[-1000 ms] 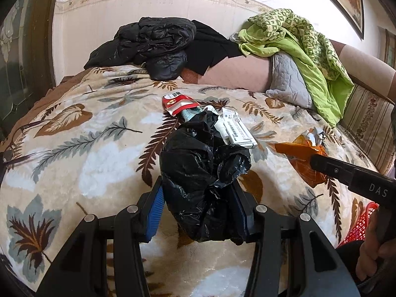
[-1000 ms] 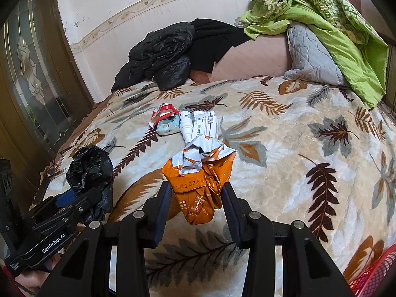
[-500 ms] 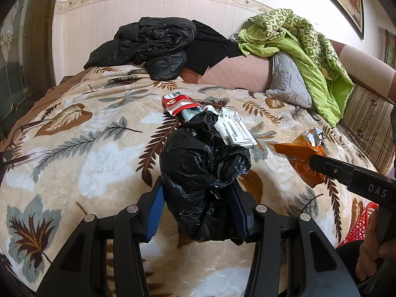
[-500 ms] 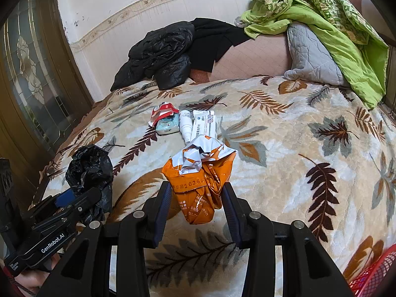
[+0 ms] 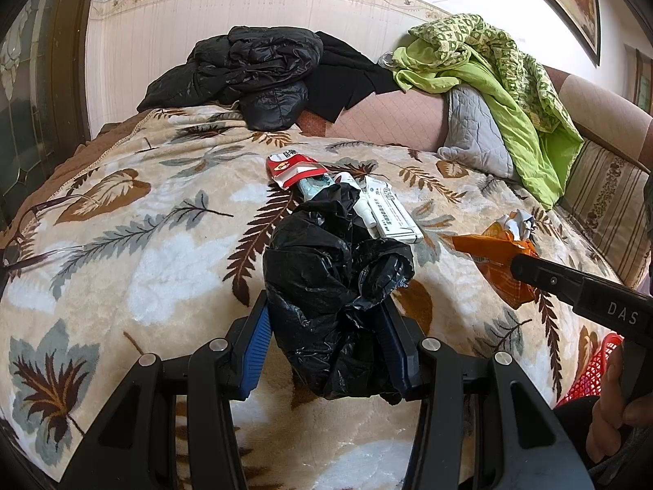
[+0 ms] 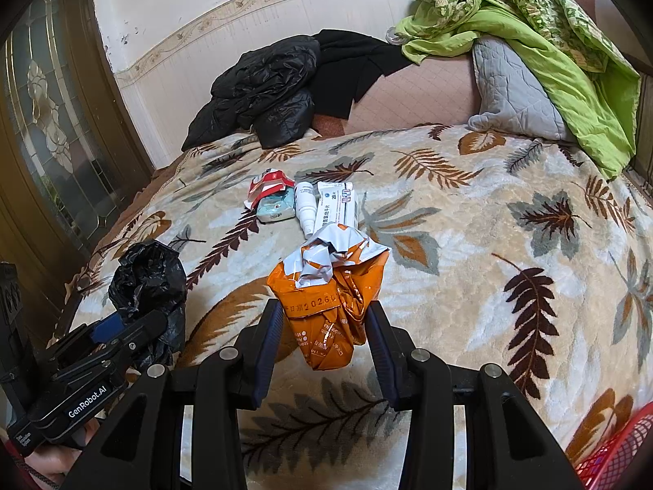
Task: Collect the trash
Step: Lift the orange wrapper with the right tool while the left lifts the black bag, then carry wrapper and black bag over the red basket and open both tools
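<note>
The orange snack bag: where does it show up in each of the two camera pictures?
Left wrist view: the orange snack bag sits at the right, held by the other hand-held gripper.
Right wrist view: bottom centre, between this gripper's fingers.
Shared landmark: the white medicine box on the blanket.

The blanket (image 6: 469, 220) on the bed is cream, patterned with leaves and fern fronds in brown, rust, tan and grey-blue. The bag (image 5: 334, 286) is glossy black; the wrapper (image 6: 330, 302) is orange with white print and a silvery inside. Further back lie a red-and-white packet (image 6: 269, 183), a pale blue pack (image 6: 277, 208), a white bottle (image 6: 306, 204) and a white box (image 6: 336, 204) with dark lettering. The jacket (image 6: 261, 90) is black, the quilt (image 6: 551, 41) lime green with a leafy print on one face, the pillow (image 6: 510, 90) grey. The tool pads (image 5: 259, 347) are blue on black arms. The basket (image 6: 616, 449), seemingly mesh, is red.
</note>
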Demonstrator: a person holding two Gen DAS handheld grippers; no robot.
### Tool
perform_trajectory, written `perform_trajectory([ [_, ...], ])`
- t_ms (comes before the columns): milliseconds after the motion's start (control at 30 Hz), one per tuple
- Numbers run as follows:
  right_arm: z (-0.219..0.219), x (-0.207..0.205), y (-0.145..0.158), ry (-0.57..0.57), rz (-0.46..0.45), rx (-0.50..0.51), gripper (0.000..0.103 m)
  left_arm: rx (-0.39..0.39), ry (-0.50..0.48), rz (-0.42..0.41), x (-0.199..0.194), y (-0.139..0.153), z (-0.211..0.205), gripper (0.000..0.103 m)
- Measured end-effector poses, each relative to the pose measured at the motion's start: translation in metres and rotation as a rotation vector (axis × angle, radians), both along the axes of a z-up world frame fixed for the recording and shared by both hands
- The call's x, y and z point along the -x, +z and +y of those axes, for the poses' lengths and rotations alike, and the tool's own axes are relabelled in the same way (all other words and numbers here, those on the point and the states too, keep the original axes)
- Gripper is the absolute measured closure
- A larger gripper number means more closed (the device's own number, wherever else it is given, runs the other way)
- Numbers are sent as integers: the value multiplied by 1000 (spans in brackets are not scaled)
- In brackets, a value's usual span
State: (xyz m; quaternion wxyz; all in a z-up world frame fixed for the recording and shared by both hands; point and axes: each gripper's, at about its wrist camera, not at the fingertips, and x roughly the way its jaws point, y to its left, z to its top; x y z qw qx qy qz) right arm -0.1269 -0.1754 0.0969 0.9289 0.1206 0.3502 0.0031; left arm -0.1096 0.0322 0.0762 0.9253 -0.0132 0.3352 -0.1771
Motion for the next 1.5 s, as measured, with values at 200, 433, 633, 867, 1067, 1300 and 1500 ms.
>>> perform_trajectory([
  [200,-1,0,0,2,0,-1,58,0,-2,2,1,-1,-2,55],
  [433,-4,3,-2,-19,-6,-2,58,20,-23,4,4,-2,-6,55],
  [633,-26,26,4,-47,23,-98,58,55,-127,-6,19,8,-20,55],
  [867,-90,97,17,-195,28,-187,58,92,-316,30,39,27,-70,55],
  [1067,-161,186,26,-419,25,-202,57,105,-565,56,77,48,-150,55],
  [1300,-212,275,32,-629,17,-199,55,114,-844,175,127,51,-253,54],
  [1500,-233,307,24,-713,31,-223,51,47,-972,246,156,35,-315,46],
])
